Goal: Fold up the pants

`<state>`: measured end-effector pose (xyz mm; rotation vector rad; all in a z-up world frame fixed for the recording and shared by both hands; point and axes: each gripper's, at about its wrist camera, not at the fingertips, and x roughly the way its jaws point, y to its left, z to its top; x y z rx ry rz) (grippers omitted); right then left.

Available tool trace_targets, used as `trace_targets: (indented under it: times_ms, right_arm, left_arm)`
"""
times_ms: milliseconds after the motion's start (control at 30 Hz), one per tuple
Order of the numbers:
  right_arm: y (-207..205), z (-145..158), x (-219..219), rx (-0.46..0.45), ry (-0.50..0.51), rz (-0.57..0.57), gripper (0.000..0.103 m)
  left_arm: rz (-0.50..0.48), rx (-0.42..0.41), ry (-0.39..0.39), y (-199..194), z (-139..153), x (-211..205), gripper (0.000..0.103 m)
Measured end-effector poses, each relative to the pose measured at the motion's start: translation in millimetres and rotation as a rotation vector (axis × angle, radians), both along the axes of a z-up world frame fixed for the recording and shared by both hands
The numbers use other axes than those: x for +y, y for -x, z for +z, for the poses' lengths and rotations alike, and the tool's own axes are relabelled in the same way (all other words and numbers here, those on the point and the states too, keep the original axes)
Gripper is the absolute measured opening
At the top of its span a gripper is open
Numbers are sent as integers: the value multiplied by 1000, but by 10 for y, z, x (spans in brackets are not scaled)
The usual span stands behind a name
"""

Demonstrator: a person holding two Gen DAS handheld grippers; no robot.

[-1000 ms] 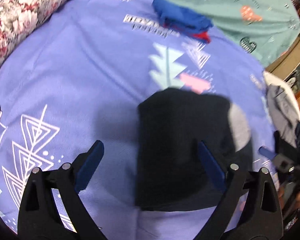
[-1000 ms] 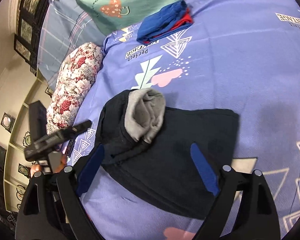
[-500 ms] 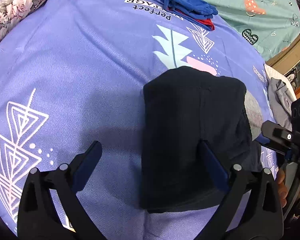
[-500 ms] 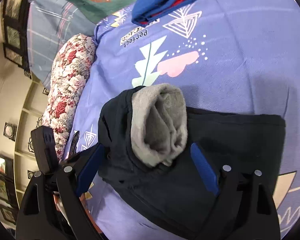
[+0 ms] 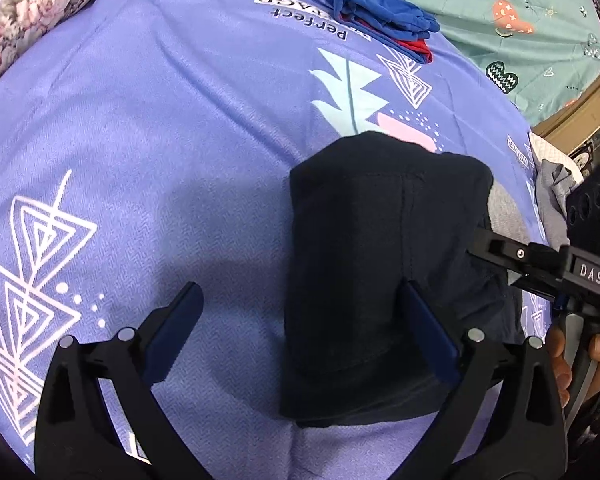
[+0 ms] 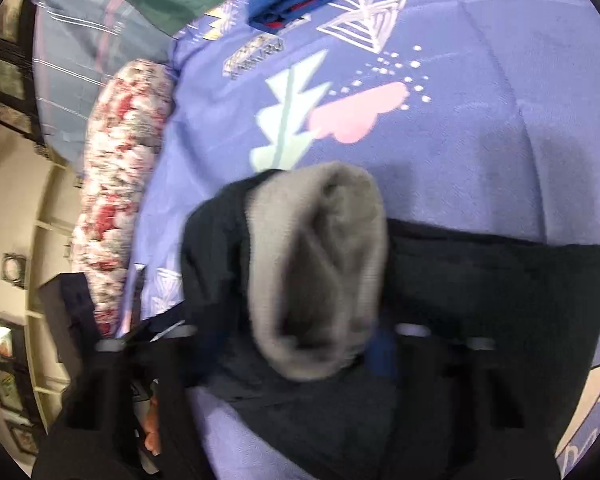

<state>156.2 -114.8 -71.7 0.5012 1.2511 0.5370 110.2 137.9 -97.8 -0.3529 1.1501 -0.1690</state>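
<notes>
The black pants (image 5: 364, 264) lie folded into a thick bundle on the purple bedsheet (image 5: 160, 128). Their grey lining (image 6: 320, 272) bulges out of the bundle's near end in the right wrist view. My left gripper (image 5: 300, 336) is open, its right finger over the bundle's near edge, its left finger over bare sheet. My right gripper (image 6: 292, 340) is low over the pants (image 6: 480, 320), blurred, jaws spread on either side of the grey lining. It also shows in the left wrist view (image 5: 540, 268) at the bundle's right side.
A folded blue and red garment (image 5: 380, 24) lies at the far side of the sheet. A teal blanket (image 5: 520, 12) lies behind it. A floral bolster (image 6: 120, 184) runs along the bed's left edge. Grey clothes (image 5: 556, 192) lie at the right edge.
Both grippers have moved in closer to the pants. The right gripper has dropped low around the grey lining end. The bundle itself has hardly shifted.
</notes>
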Motion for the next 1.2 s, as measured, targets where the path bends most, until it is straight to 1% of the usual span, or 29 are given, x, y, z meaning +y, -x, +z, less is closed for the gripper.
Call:
trace_targets:
  times_ms: [33,67,133,200,267,333,367,467,533,600,667,733,767,800,833,867,900,933,967,1000,1067,1100,1133,1167,1200]
  right_arm:
    - [31,31,-1,-20,5,4,35]
    - [76,79,1,-46,16,7,32]
    - [166,194,34,-106,38,24,29]
    - [219,311,82,-169,35,45,29]
    - [245,430,141,-222,0,87,29]
    - [256,538,175,-246,-35,104,28]
    - [256,583,186,-249,-58,107,26]
    - [311,774,175,-280,-124,111,24]
    - [365,892,113,-313,-142,98,23]
    - [436,970,-74,-323,-161,74,22]
    - [542,1003,-258,-320,-171,47,21]
    - [735,1005,-504,-325,-200,28,21]
    - [818,962,-640,-319,-206,11,21]
    - [856,893,-750,-295,-215,-12,21]
    - [872,694,-950,-213,-233,-61,21]
    - [864,561,-1041,-166,-227,-93,21]
    - [867,407,-1132,-119,-194,-134,21]
    - [873,220,-1208,-72,-124,-173,21]
    - [880,103,-1229,-46,-88,-182,22]
    - [887,8,-1243,-22,-82,-181,24]
    - [909,-75,-1275,12,-93,-180,46]
    - [910,-62,-1298,14,-98,-185,47]
    - [902,-11,-1314,9,-75,-177,48]
    - [890,48,-1328,-2,-45,-171,53]
    - [891,107,-1332,-21,-14,-170,56]
  left_arm:
    - [2,3,9,12,-1,13,100]
    - [1,4,10,23,4,15,100]
    - [0,-2,-5,44,21,3,100]
    - [-3,-14,-39,68,80,-16,100]
    - [11,-18,-54,97,148,18,100]
    - [32,-22,-30,141,220,83,100]
    - [48,-22,-6,176,270,130,100]
    - [81,-23,15,256,386,195,100]
    - [76,-36,23,309,479,173,100]
    - [56,-55,24,336,556,106,100]
    - [23,-72,23,336,619,1,100]
    - [-7,-84,30,316,649,-101,100]
    - [-27,-88,30,290,641,-169,100]
    - [-37,-88,29,265,617,-221,100]
    - [-46,-84,25,237,582,-265,100]
    - [-72,-61,11,164,486,-365,100]
    - [-93,-34,-8,110,400,-442,100]
    - [-117,1,-36,57,299,-538,100]
    - [-131,21,-53,32,234,-593,100]
    - [-147,38,-73,7,167,-656,100]
    - [-157,50,-86,7,82,-712,100]
    - [-150,53,-78,13,66,-704,100]
    - [-143,57,-64,13,66,-679,100]
    - [-140,62,-56,5,73,-654,100]
    - [-137,62,-55,8,86,-628,100]
